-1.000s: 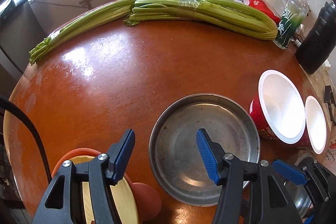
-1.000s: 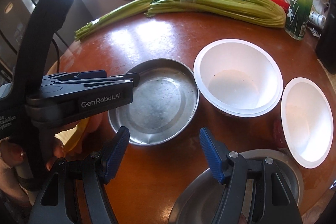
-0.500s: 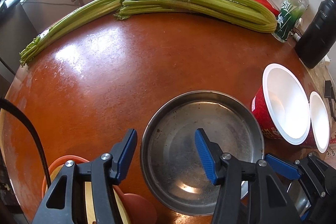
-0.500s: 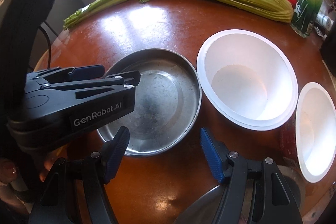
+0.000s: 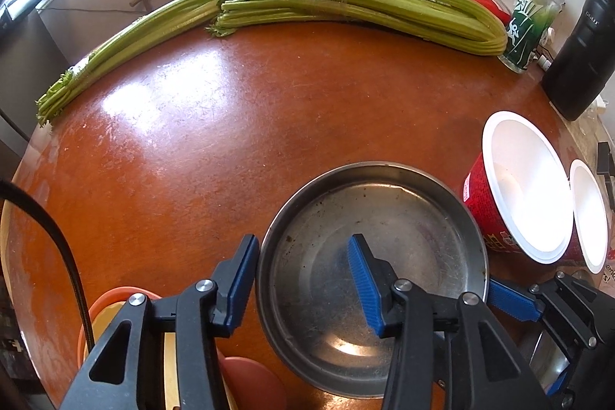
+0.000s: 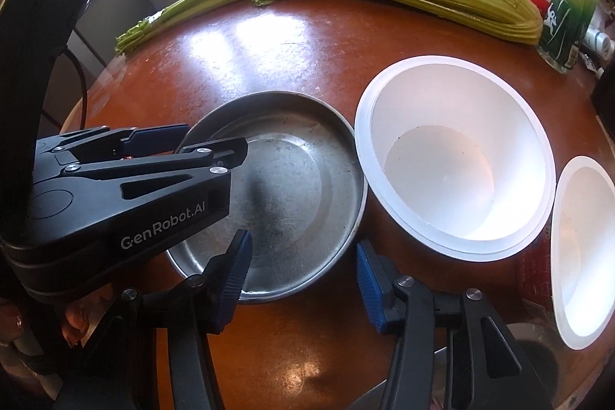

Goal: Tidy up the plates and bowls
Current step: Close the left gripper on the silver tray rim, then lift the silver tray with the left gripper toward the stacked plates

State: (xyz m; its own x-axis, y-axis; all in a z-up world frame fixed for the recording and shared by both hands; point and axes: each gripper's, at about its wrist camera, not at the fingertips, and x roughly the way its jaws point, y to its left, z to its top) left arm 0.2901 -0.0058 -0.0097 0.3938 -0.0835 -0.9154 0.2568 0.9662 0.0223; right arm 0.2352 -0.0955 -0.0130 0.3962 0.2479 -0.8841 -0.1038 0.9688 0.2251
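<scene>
Left gripper [image 5: 303,279]: jaws closing astride steel plate [image 5: 415,218] rim at 9 o'clock, not yet pinching.
Right gripper [image 6: 303,275]: jaws closing astride rim at 5 o'clock, gap left.

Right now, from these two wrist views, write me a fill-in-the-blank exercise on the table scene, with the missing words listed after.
1. The left gripper has one of its fingers outside and one inside the rim of the ____ pan.
2. The large bowl is ____ inside.
3. The long green stalks at the far side of the table are ____.
4. Beside the large bowl, to its right, stands a ____ white bowl.

Missing words: metal; white; celery; smaller
</scene>
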